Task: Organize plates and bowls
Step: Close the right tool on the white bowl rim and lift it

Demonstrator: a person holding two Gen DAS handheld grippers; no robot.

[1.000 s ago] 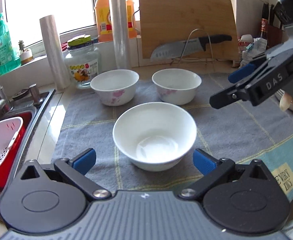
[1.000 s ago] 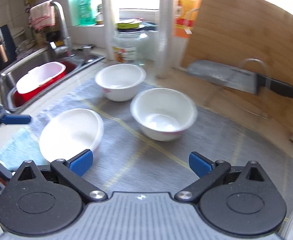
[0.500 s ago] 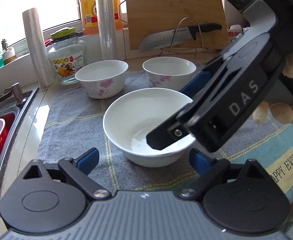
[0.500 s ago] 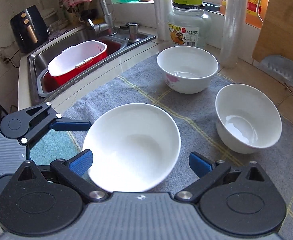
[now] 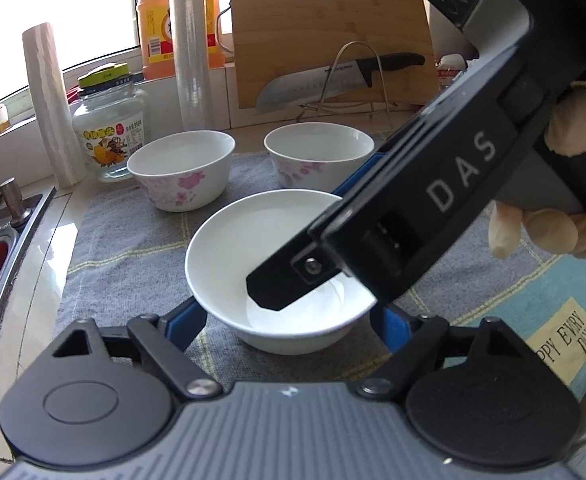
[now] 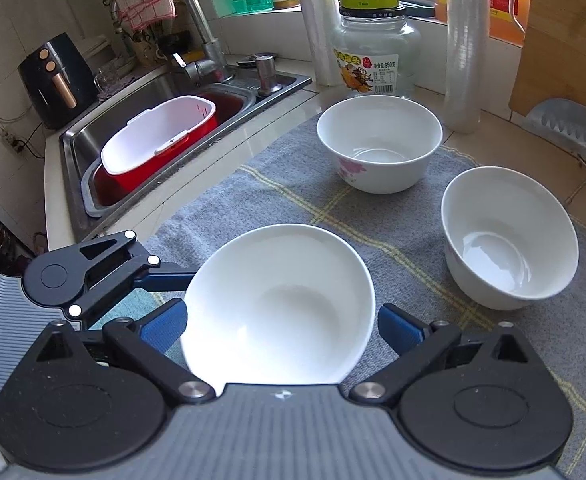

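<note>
A plain white bowl (image 5: 253, 248) (image 6: 277, 300) stands on the grey mat (image 5: 125, 248), nearest to me. My left gripper (image 5: 287, 326) reaches around it from the near side, jaws closing, blue pads close beside its lower walls. My right gripper (image 6: 281, 328) comes in from the right, open, its pads either side of the same bowl. In the left wrist view one of its fingers (image 5: 281, 284) hangs over the bowl's inside. Two flowered bowls (image 5: 181, 168) (image 5: 319, 156) stand upright behind, side by side.
A sink with a red and white basin (image 6: 153, 148) lies left of the mat. Behind the bowls stand a glass jar (image 5: 109, 136), two film rolls, a wooden board (image 5: 325, 40) and a knife (image 5: 333, 80) on a wire rack. A gloved hand (image 5: 549, 228) holds the right gripper.
The right gripper swung in from the right and now sits over the plain bowl. The left pads have drawn closer together around that bowl.
</note>
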